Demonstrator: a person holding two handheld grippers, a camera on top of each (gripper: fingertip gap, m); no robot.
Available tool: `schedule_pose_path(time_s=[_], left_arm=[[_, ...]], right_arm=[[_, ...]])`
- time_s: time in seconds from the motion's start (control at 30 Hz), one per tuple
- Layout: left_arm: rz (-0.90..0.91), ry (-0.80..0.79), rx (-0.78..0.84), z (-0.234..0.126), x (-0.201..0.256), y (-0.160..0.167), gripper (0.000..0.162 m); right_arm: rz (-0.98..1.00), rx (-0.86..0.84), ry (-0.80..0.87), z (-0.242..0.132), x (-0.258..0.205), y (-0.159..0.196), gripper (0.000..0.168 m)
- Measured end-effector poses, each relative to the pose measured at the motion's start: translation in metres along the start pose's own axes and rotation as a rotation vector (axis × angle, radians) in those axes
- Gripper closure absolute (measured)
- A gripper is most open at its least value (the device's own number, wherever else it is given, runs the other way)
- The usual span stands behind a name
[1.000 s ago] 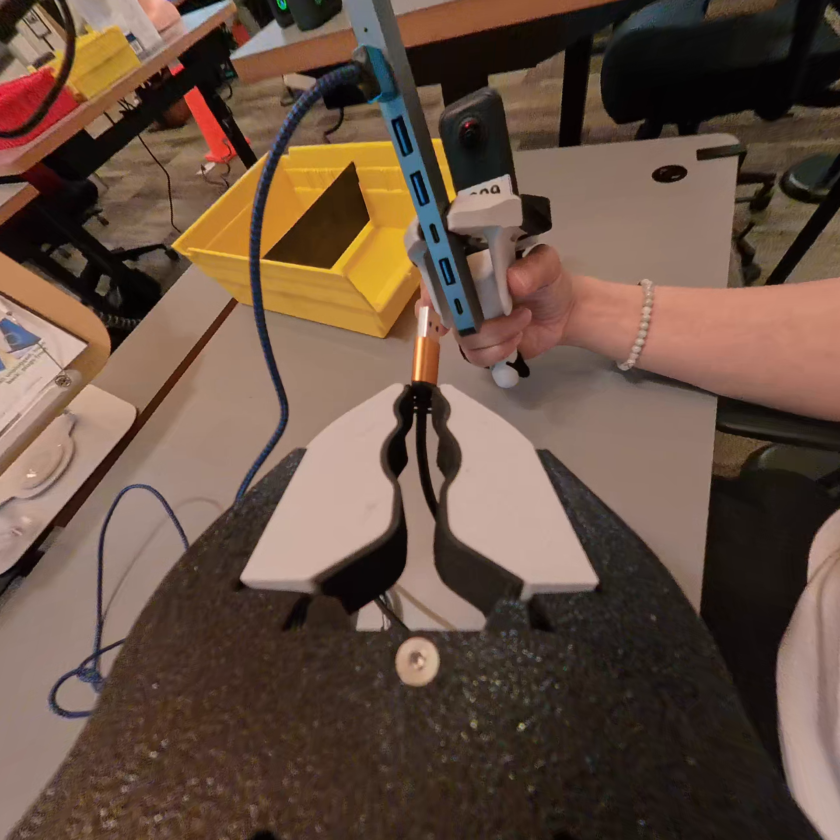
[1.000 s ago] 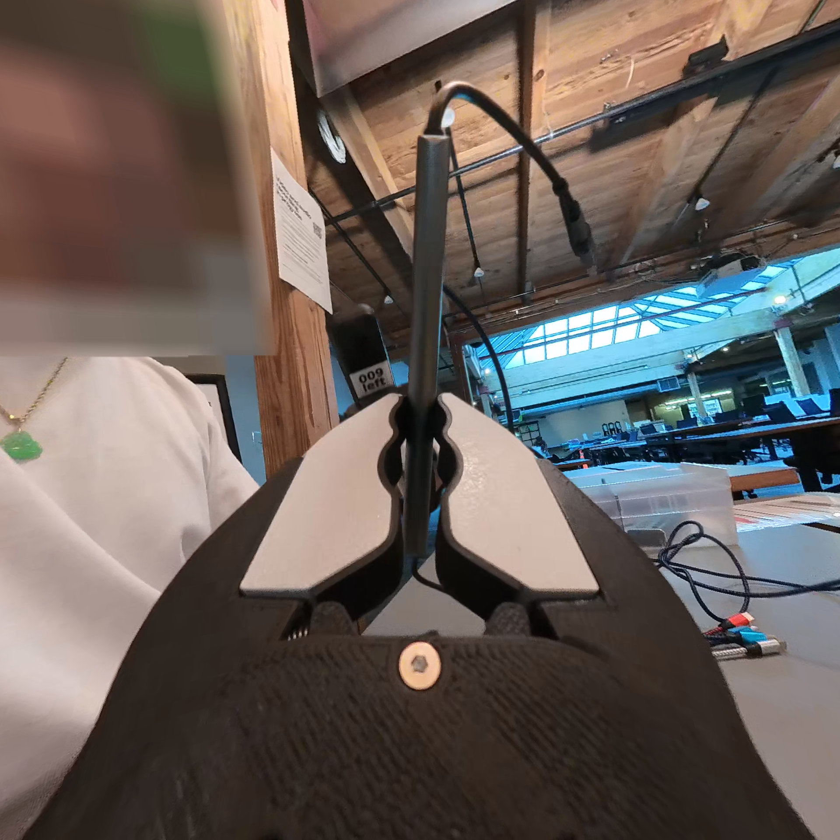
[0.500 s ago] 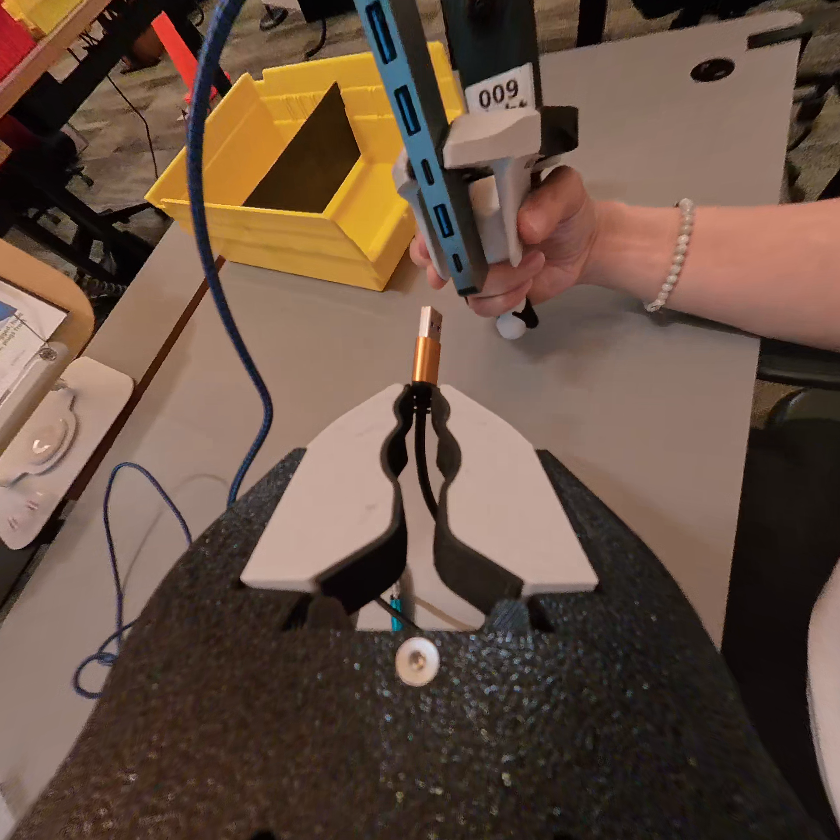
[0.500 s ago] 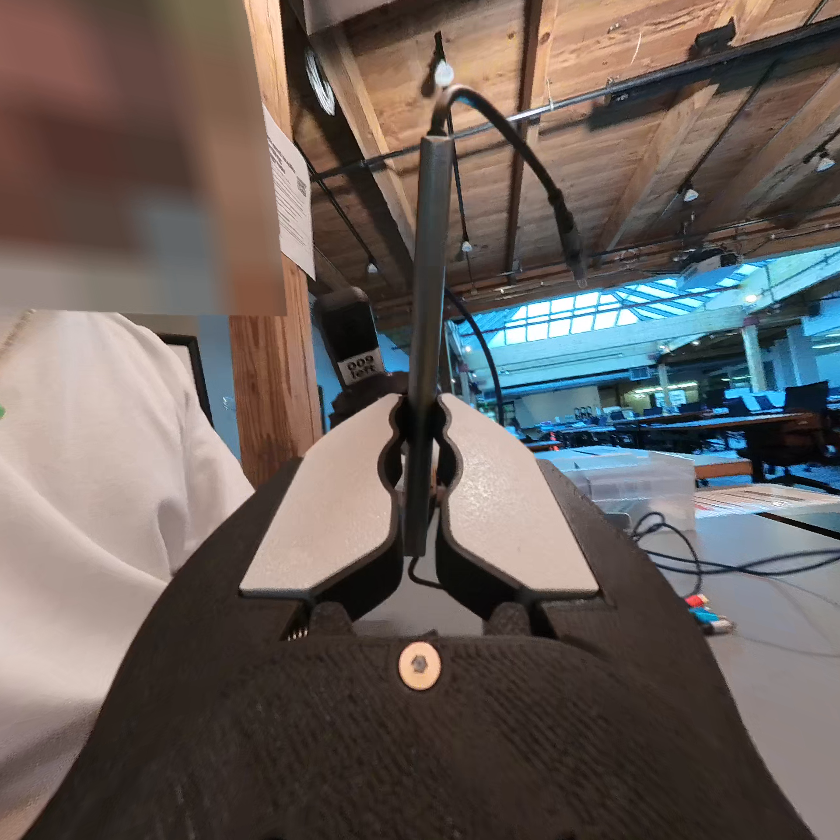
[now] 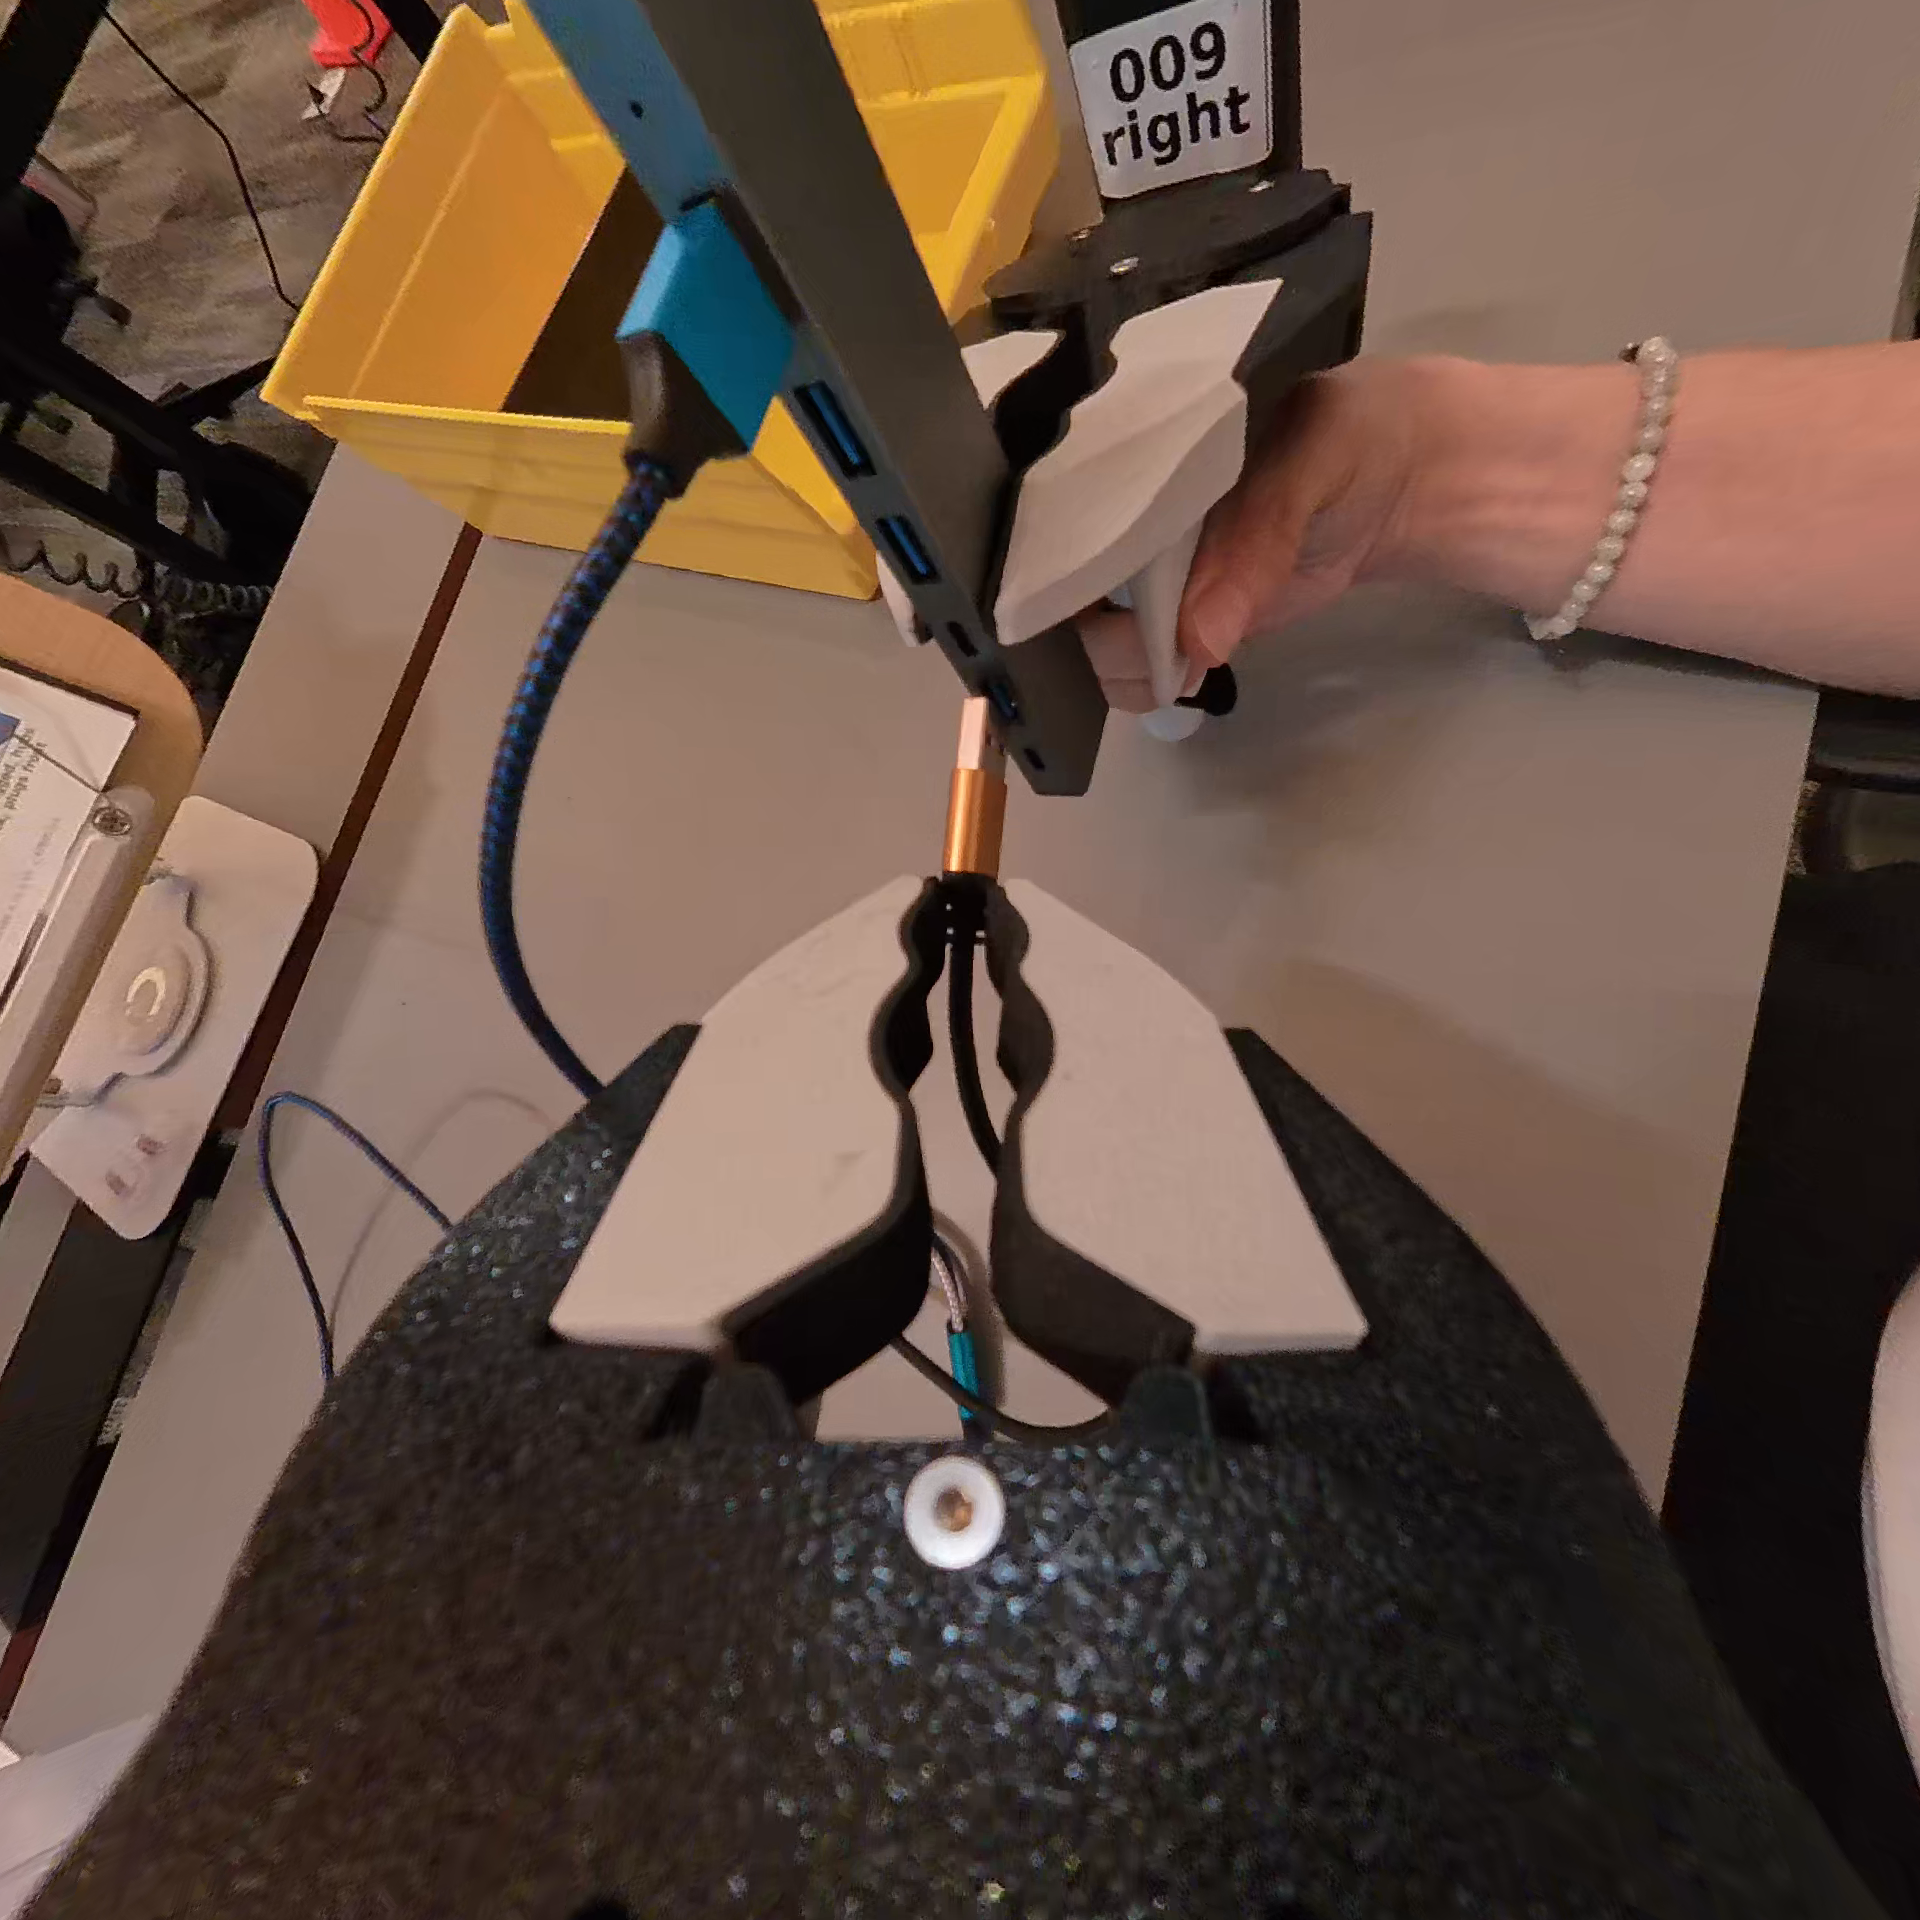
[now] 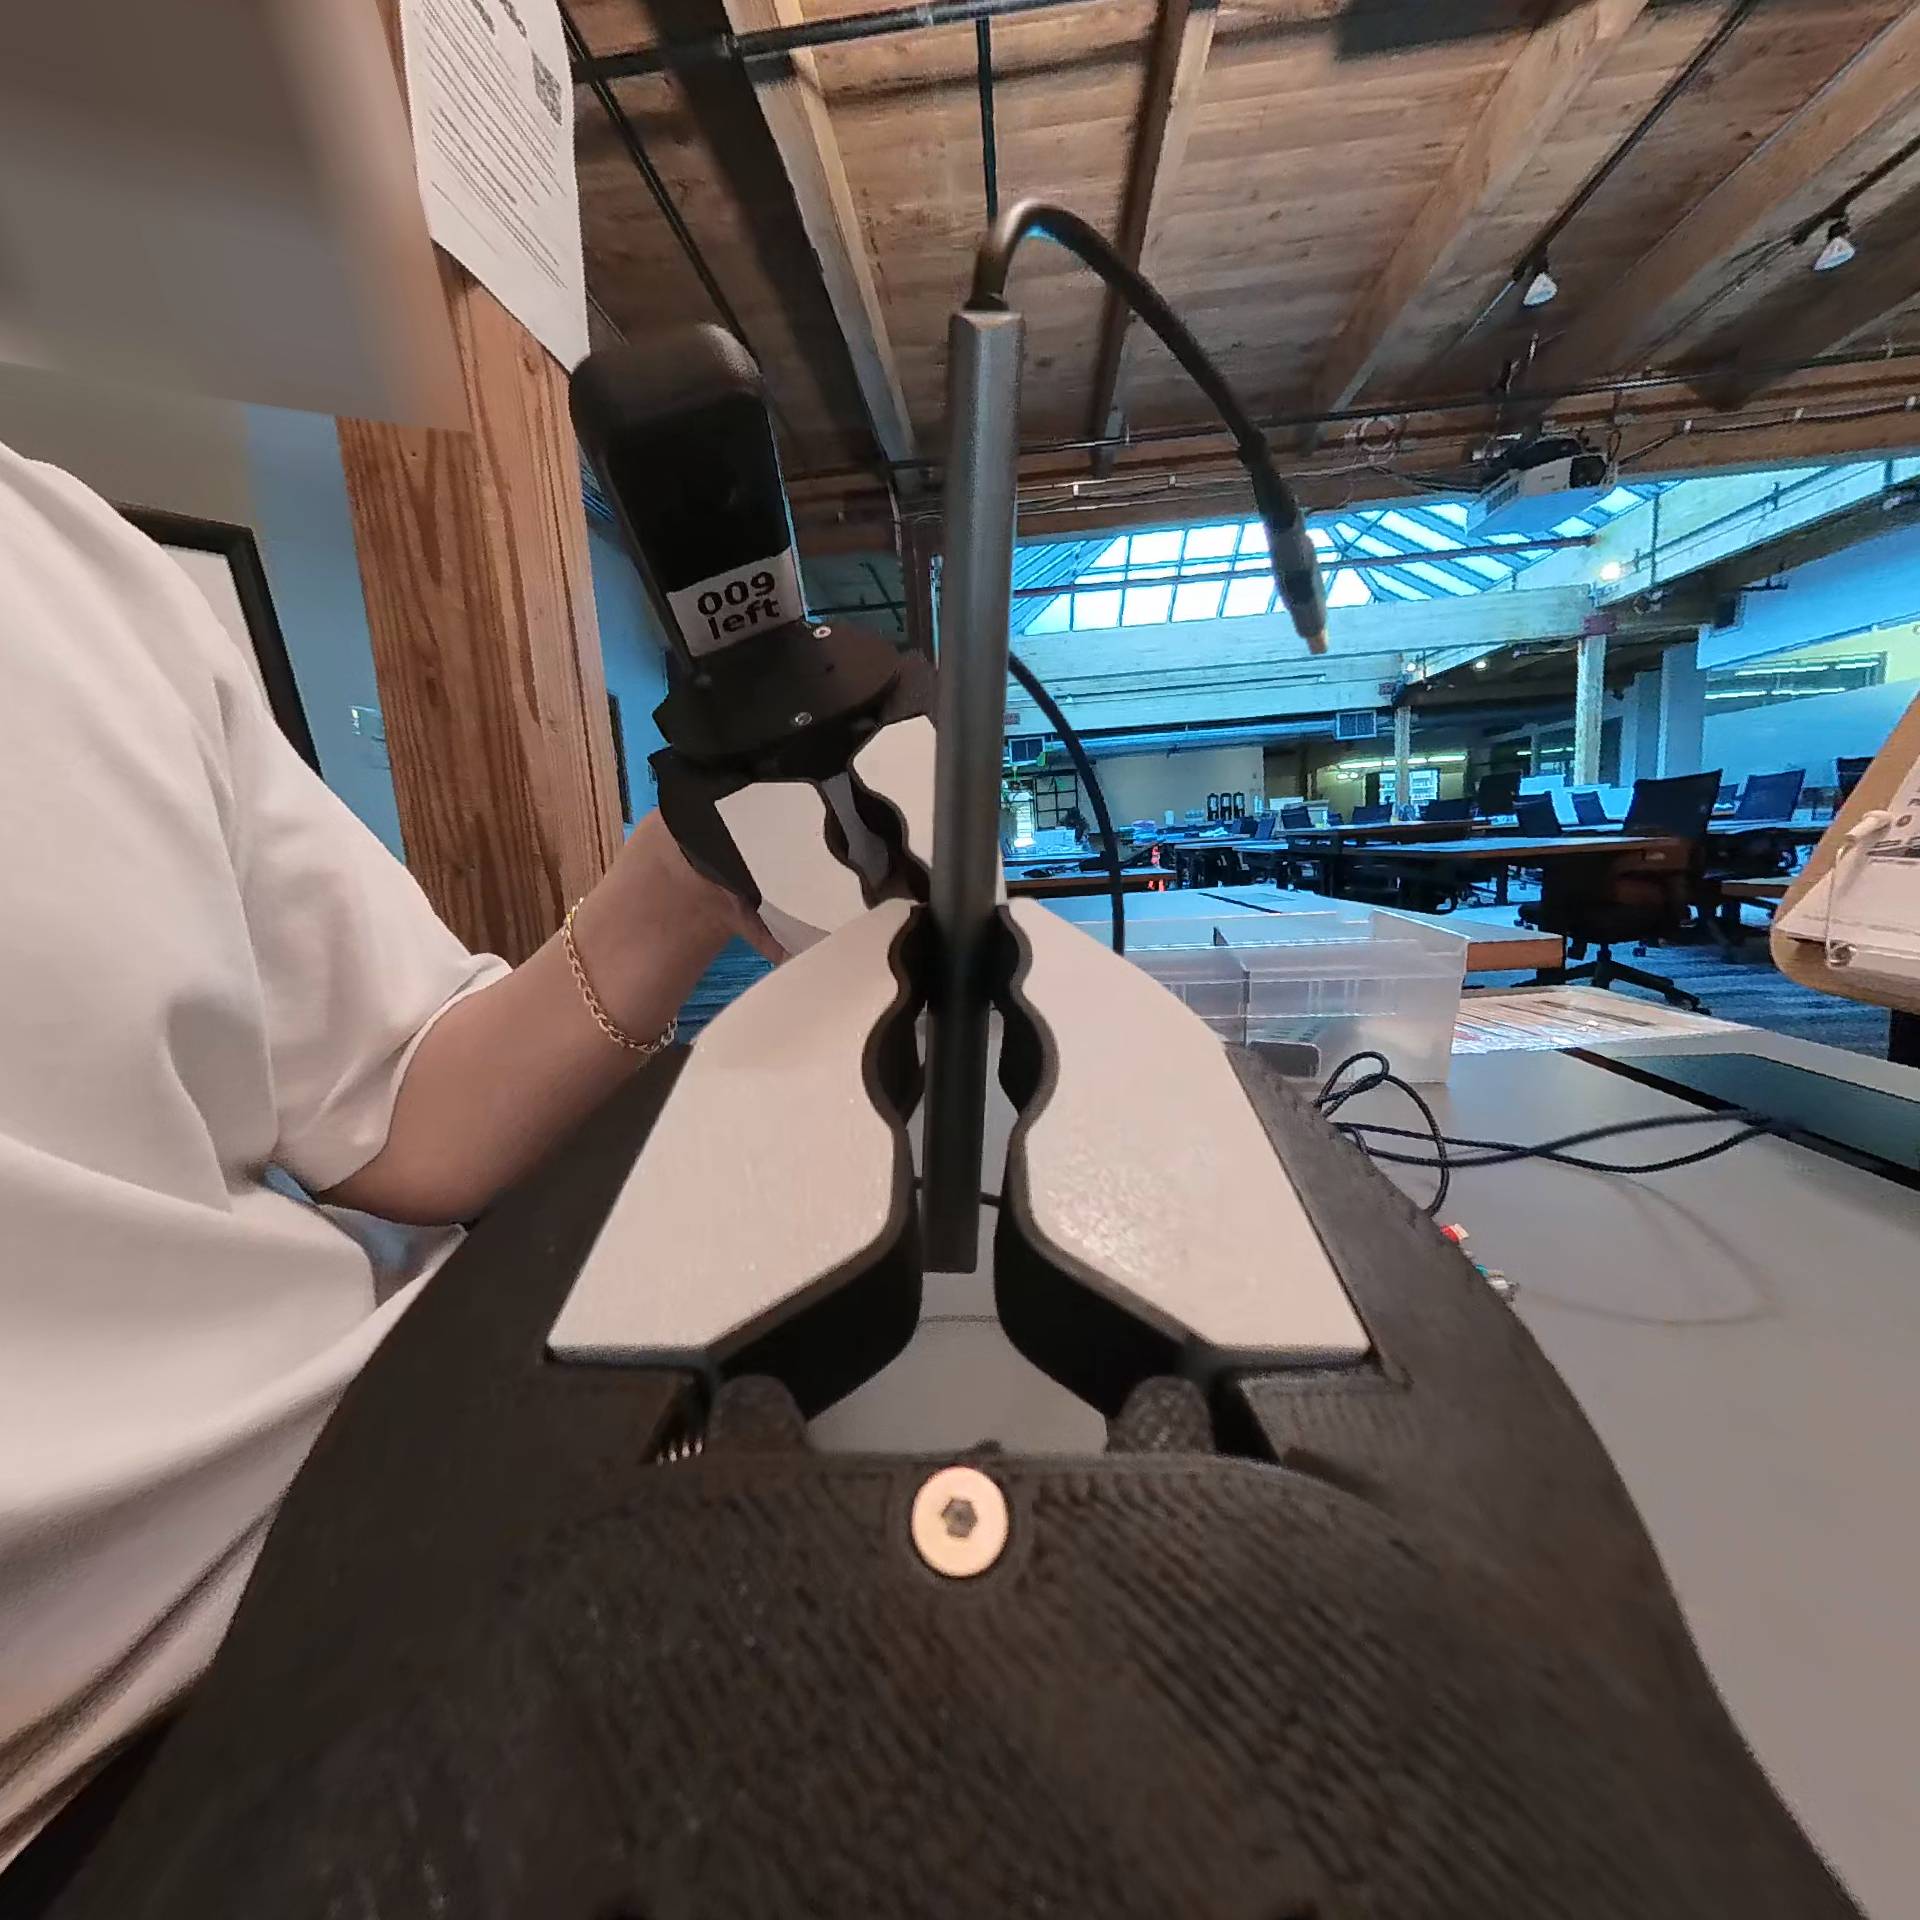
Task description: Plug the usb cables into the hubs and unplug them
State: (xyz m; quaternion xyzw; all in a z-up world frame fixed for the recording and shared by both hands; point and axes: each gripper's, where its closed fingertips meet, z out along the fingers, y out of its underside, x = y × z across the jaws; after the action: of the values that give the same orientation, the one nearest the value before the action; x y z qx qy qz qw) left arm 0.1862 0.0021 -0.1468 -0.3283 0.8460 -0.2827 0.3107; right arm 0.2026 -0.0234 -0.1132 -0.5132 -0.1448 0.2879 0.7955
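Note:
My left gripper (image 5: 964,891) is shut on a black cable just behind its orange USB plug (image 5: 972,821). The plug's metal tip meets a blue port near the lower end of the dark grey hub (image 5: 862,343); how deep it sits I cannot tell. My right gripper (image 5: 977,592) is shut on the hub and holds it tilted above the table. A blue plug (image 5: 707,332) with a braided cable (image 5: 530,748) sits in a higher port. In the right wrist view my right gripper (image 6: 961,914) clamps the hub (image 6: 966,727) upright, with the left gripper (image 6: 831,821) just behind it.
A yellow bin (image 5: 468,343) stands on the grey table (image 5: 1351,935) behind the hub. A teal plug (image 5: 971,1371) lies on the table under my left gripper. The hub's own cable (image 6: 1195,364) curls overhead. A clear plastic bin (image 6: 1340,966) and loose cables (image 6: 1455,1132) lie to the right. Across from one pair of fingers to the other is roughly 4 cm.
Half a second ago the orange plug hung clear below the hub. Now the two grippers are closer together and the plug's tip is at a lower port.

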Motion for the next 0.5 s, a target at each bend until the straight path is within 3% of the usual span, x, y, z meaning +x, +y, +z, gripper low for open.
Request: schedule_pose_path(time_s=[0.33, 0.5], left_arm=[[0.054, 0.001, -0.099, -0.001, 0.001, 0.002, 0.155], [-0.016, 0.017, 0.024, 0.003, -0.002, -0.014, 0.155]], right_arm=[[0.01, -0.024, -0.004, 0.007, 0.0, 0.007, 0.157], [0.089, 0.127, -0.013, 0.005, 0.003, -0.011, 0.157]])
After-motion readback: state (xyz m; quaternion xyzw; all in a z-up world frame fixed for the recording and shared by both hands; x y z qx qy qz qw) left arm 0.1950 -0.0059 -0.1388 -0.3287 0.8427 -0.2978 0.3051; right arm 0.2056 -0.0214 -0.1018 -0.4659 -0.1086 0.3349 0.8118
